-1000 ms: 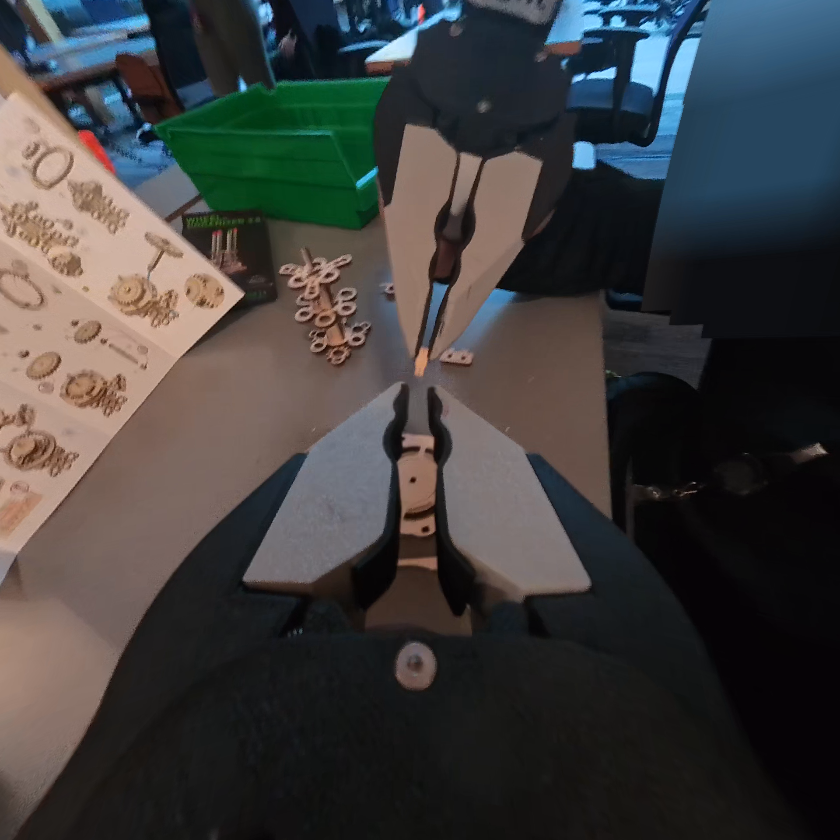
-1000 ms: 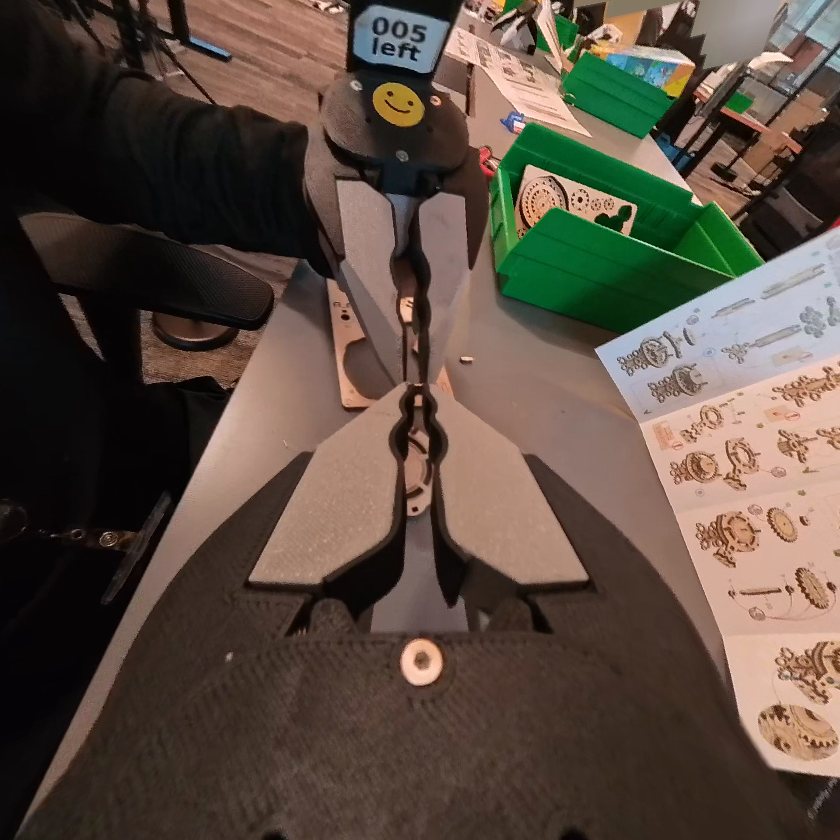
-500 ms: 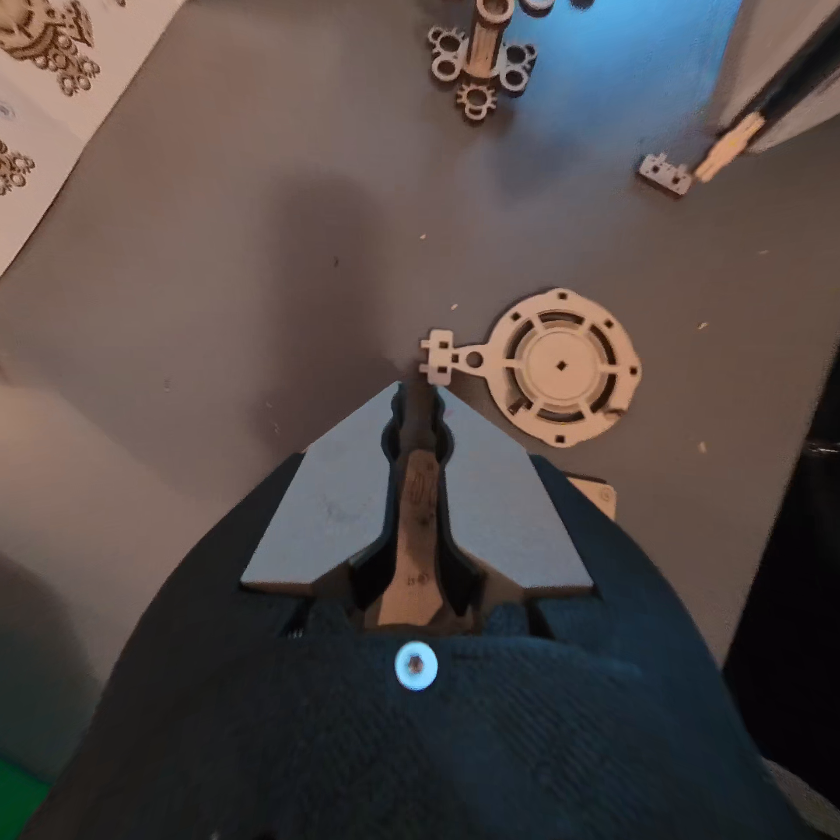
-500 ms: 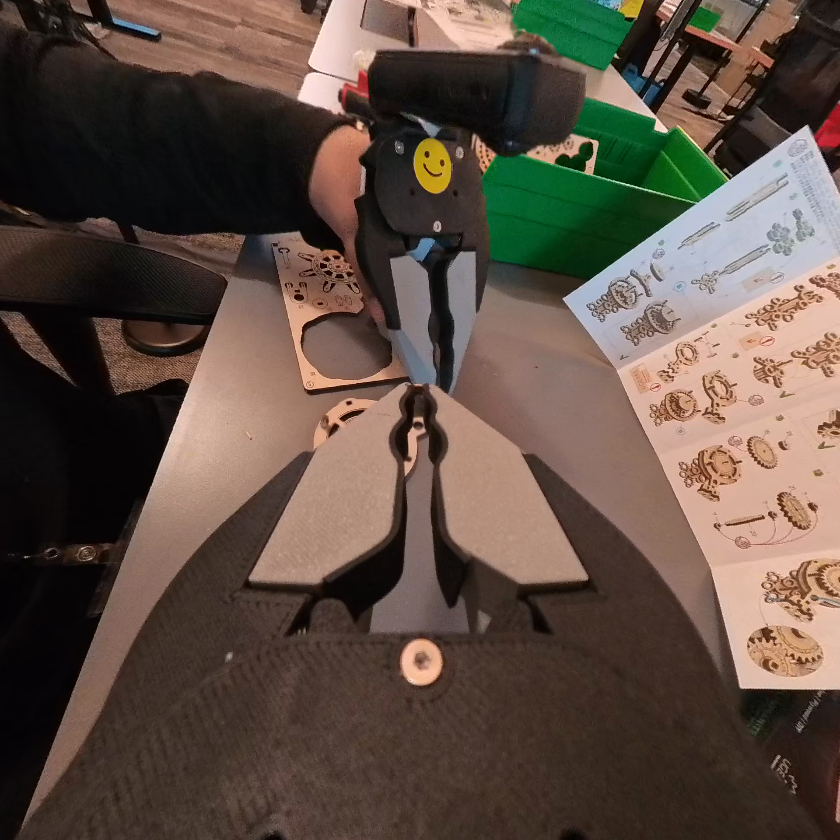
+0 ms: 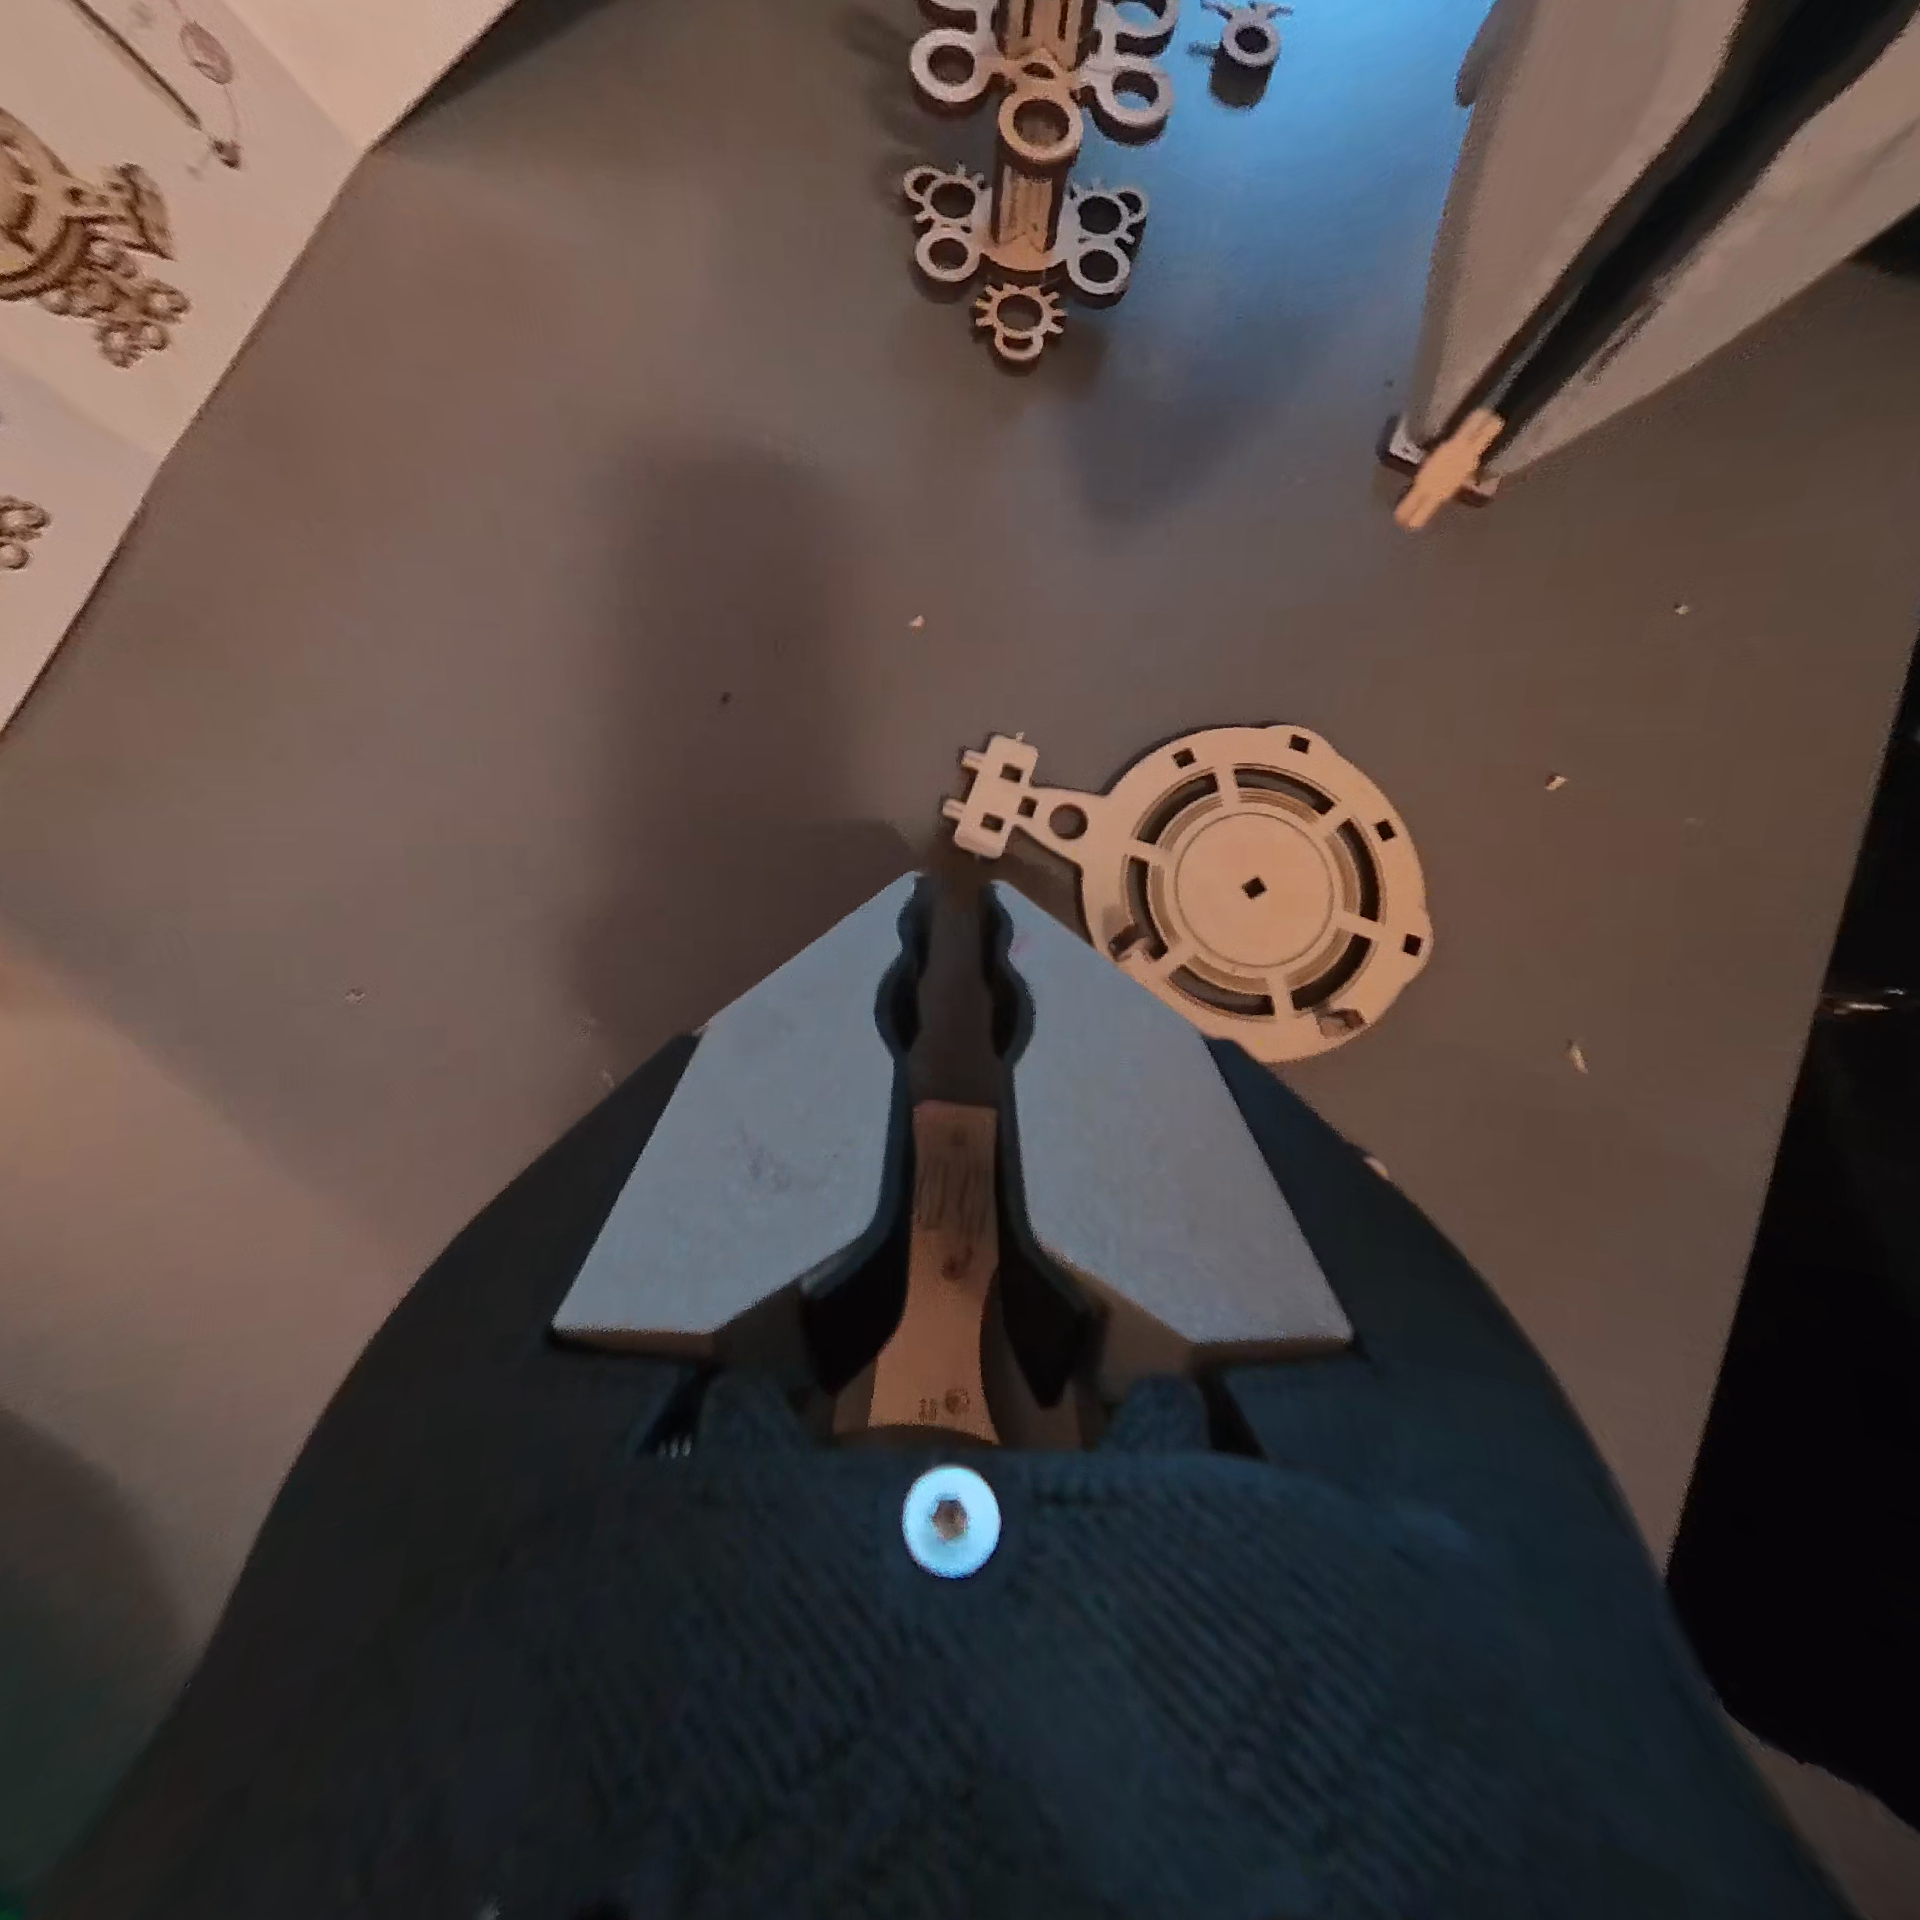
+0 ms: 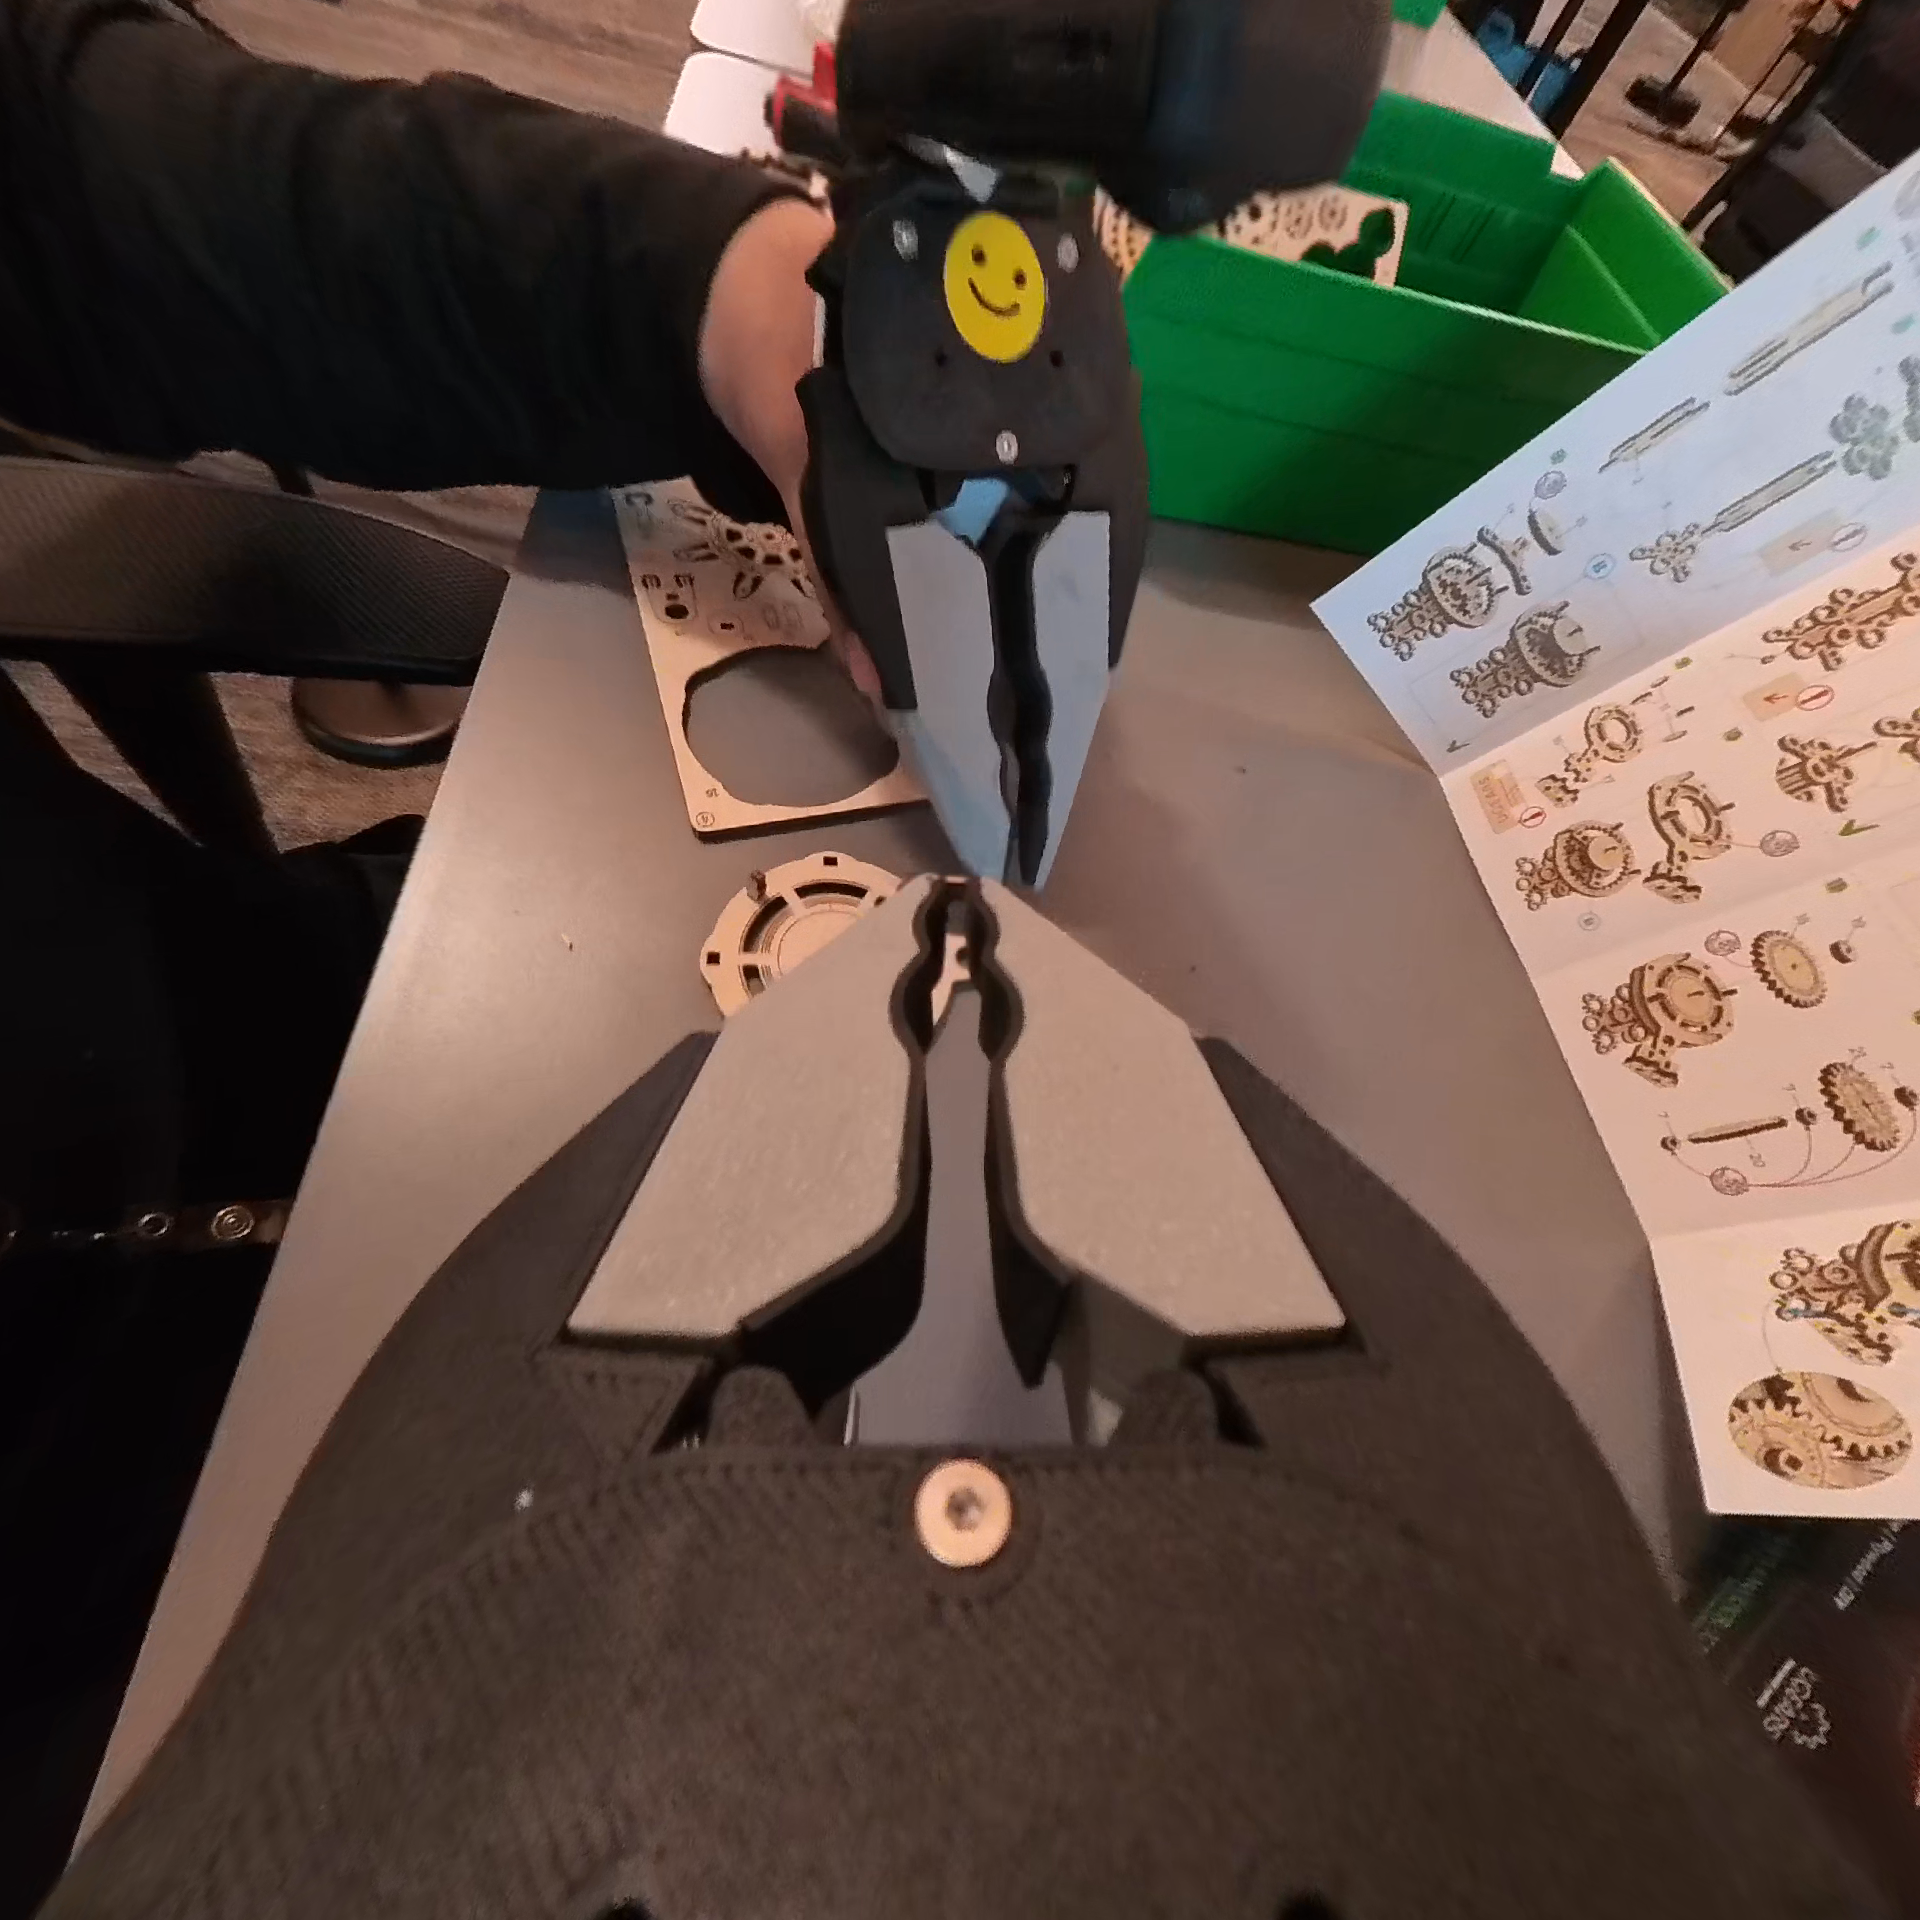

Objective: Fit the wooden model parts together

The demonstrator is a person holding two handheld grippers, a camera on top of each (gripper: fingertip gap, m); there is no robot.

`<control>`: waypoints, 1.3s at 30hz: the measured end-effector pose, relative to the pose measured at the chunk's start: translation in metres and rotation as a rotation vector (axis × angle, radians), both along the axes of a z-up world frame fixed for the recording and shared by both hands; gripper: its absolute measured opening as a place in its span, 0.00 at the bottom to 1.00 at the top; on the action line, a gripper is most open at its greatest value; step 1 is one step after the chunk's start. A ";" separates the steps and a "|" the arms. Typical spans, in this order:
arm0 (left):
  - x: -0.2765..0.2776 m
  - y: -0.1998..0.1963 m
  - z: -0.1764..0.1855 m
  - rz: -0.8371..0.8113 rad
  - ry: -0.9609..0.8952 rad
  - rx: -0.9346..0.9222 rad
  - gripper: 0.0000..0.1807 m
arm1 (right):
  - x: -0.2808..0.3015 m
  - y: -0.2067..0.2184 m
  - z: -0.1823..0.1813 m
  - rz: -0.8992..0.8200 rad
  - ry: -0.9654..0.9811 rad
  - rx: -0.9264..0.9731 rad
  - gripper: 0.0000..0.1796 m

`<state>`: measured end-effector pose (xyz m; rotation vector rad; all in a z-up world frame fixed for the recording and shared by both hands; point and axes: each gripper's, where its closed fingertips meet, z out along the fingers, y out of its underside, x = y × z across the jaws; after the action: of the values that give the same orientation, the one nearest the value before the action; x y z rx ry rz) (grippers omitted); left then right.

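Note:
A round wooden disc with a notched tab (image 5: pixel 1247 894) lies flat on the grey table (image 5: pixel 623 675); it also shows in the right wrist view (image 6: pixel 790 935). My left gripper (image 5: pixel 953 894) points down at the table, its tips just short of the tab. Its jaws are nearly together and hold nothing. It shows in the right wrist view (image 6: pixel 1016 868), held by a person's hand. My right gripper (image 6: pixel 956 894) is shut on a small wooden peg (image 6: pixel 951 940). It shows at the upper right of the left wrist view (image 5: pixel 1444 457), with the peg (image 5: pixel 1439 488) sticking out of its tips.
A wooden assembly of rings on a shaft (image 5: pixel 1029 197) lies farther back. A plywood sheet with a round cut-out (image 6: pixel 769 727) lies by the left gripper. An instruction sheet (image 6: pixel 1714 831) covers the right side. A green bin (image 6: pixel 1351 364) stands behind. A chair is at the left. The tips of one gripper are about 9 centimetres away from the tips of the other.
My left gripper has tipped down to the table and let go of the disc, which now lies flat. My right gripper has kept hold of the peg and come closer to the disc.

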<state>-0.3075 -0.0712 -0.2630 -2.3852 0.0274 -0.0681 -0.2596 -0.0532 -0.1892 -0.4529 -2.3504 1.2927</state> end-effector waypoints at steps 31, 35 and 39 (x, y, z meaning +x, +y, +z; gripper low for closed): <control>0.004 -0.020 0.054 0.005 0.090 0.441 0.06 | 0.002 0.002 -0.028 0.017 -0.103 0.040 0.00; 0.004 -0.020 0.053 0.006 0.116 0.436 0.06 | -0.007 0.008 -0.019 -0.043 -0.068 -0.002 0.00; 0.007 -0.019 0.049 -0.014 0.142 0.414 0.07 | -0.009 0.009 -0.009 -0.060 -0.057 -0.066 0.00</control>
<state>-0.3006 -0.0901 -0.2137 -1.9720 0.1145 0.0933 -0.2690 -0.0439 -0.1978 -0.5838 -2.3272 1.3488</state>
